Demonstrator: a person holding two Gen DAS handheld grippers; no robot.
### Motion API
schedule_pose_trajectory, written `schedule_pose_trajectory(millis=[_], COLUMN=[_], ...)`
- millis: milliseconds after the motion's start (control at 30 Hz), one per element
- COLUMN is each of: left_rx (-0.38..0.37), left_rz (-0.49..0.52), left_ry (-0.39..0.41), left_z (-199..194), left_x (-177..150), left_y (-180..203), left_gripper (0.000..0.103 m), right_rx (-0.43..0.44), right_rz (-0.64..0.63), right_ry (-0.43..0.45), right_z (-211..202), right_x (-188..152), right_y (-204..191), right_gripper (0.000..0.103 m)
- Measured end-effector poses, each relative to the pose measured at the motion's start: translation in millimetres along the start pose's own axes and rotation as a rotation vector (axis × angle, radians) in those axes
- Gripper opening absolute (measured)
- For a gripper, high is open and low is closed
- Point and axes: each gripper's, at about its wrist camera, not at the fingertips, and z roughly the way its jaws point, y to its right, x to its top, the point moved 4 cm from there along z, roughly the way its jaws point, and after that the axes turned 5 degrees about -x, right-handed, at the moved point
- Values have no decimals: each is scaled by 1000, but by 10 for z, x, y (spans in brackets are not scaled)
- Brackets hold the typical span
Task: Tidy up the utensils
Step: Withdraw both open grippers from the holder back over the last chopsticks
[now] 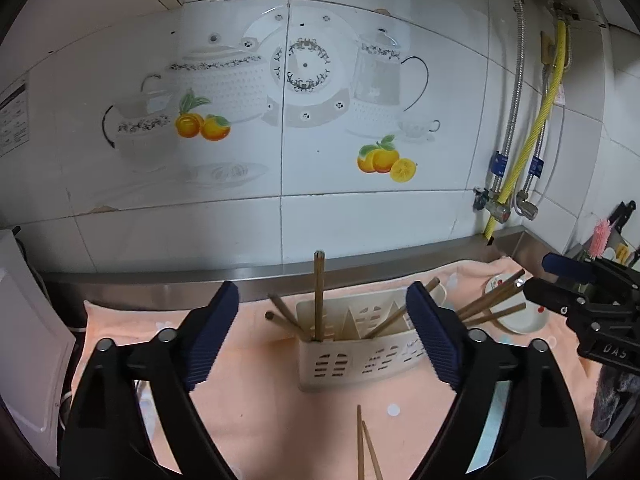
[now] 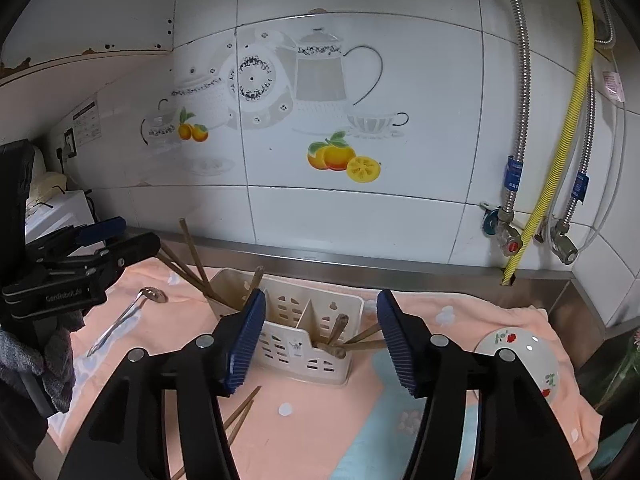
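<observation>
A cream slotted utensil holder (image 1: 360, 356) stands on a peach towel (image 1: 272, 420); it also shows in the right wrist view (image 2: 304, 340). Several wooden chopsticks (image 1: 319, 296) stand in its compartments, some leaning out. Two loose chopsticks (image 1: 366, 448) lie on the towel in front of it, also seen in the right wrist view (image 2: 240, 416). A metal spoon (image 2: 128, 312) lies on the towel left of the holder. My left gripper (image 1: 324, 336) is open and empty before the holder. My right gripper (image 2: 320, 340) is open and empty, facing the holder.
A small floral dish (image 2: 520, 356) sits on the towel at the right. A steel backsplash ledge (image 1: 280, 276) and tiled wall stand behind. Hoses and valves (image 2: 516, 240) hang at the right corner. A white appliance (image 1: 24, 340) stands at the left.
</observation>
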Motion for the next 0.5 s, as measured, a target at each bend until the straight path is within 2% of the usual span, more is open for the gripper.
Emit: schedule_pose_trajectory(millis=[167, 500], left_rx=[16, 15], left_rz=[7, -8], left_ry=[-2, 7], left_z=[-102, -332], left_x=[-100, -295], left_y=[-19, -78], left_gripper=[94, 98], right_rx=[3, 13], right_rz=[-2, -8], right_ry=[8, 16], right_z=[-89, -261], right_x=[-52, -173], right_y=[-30, -132], right_gripper=[68, 76])
